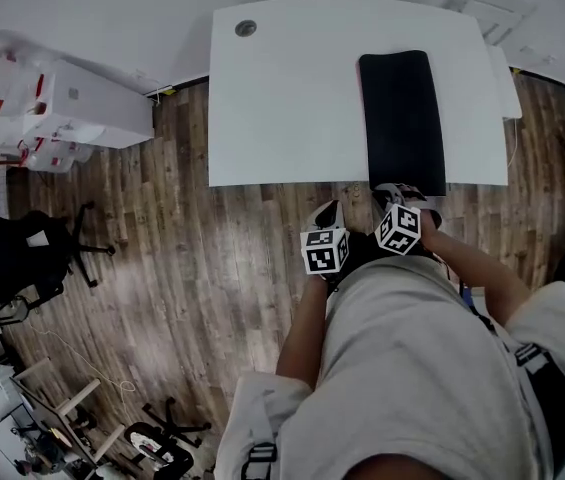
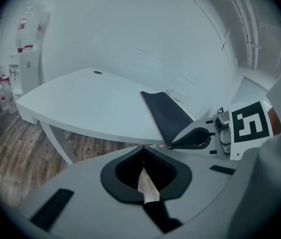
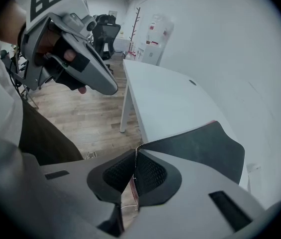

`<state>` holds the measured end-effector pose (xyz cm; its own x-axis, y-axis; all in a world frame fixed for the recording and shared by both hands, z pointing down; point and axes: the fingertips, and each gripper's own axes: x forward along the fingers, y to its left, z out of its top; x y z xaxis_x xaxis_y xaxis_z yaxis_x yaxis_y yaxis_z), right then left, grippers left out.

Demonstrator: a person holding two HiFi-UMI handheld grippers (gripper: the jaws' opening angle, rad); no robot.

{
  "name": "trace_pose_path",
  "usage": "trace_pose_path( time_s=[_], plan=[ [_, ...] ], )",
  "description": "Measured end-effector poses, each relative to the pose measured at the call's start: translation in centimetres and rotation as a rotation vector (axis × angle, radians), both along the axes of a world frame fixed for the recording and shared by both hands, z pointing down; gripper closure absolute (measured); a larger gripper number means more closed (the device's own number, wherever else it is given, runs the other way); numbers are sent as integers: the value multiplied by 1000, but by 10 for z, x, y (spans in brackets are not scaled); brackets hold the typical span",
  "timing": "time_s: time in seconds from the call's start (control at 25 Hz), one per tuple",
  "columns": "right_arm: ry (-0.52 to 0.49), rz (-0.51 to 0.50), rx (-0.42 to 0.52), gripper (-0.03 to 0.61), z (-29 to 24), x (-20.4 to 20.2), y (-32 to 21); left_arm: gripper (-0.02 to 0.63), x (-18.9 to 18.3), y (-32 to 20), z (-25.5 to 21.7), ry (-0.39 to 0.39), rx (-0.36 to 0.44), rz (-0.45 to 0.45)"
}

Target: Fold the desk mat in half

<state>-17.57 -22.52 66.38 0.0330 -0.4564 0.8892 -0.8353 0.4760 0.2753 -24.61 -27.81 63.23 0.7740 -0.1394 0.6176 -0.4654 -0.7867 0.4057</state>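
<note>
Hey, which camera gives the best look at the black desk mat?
The head view: the whole desk mat shows as a full rectangle on the white table. The left gripper view shows it foreshortened from the side; the right gripper view shows only its near end, pinched in the right gripper.

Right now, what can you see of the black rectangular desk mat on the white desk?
The black rectangular desk mat looks thin, soft and matte, with a reddish line along its edge. It lies unfolded on the right part of the white desk, reaching the near edge. The right gripper is shut on its near end, which lifts slightly.
</note>
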Motion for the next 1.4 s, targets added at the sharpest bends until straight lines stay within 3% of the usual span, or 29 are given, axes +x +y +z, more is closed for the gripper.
trace_pose_path(
  time_s=[0.12,0.32,0.68,0.92,1.2,1.4],
  plan=[
    [-16,-20,3,528,0,-6,-5,601,-5,2,0,-6,-11,-20],
    [-18,5,46,528,-2,-12,-12,601,-8,11,-6,-25,23,18],
    [-186,182,252,526,-56,-20,10,601,9,40,-45,20,99,24],
    [-224,354,420,528,-101,4,63,601,26,70,-68,63,140,15],
    [-261,525,808,537,-200,46,115,601,41,100,-140,193,388,-11],
    [-225,546,951,540,-251,55,146,601,37,121,-180,258,506,-22]
  ],
)
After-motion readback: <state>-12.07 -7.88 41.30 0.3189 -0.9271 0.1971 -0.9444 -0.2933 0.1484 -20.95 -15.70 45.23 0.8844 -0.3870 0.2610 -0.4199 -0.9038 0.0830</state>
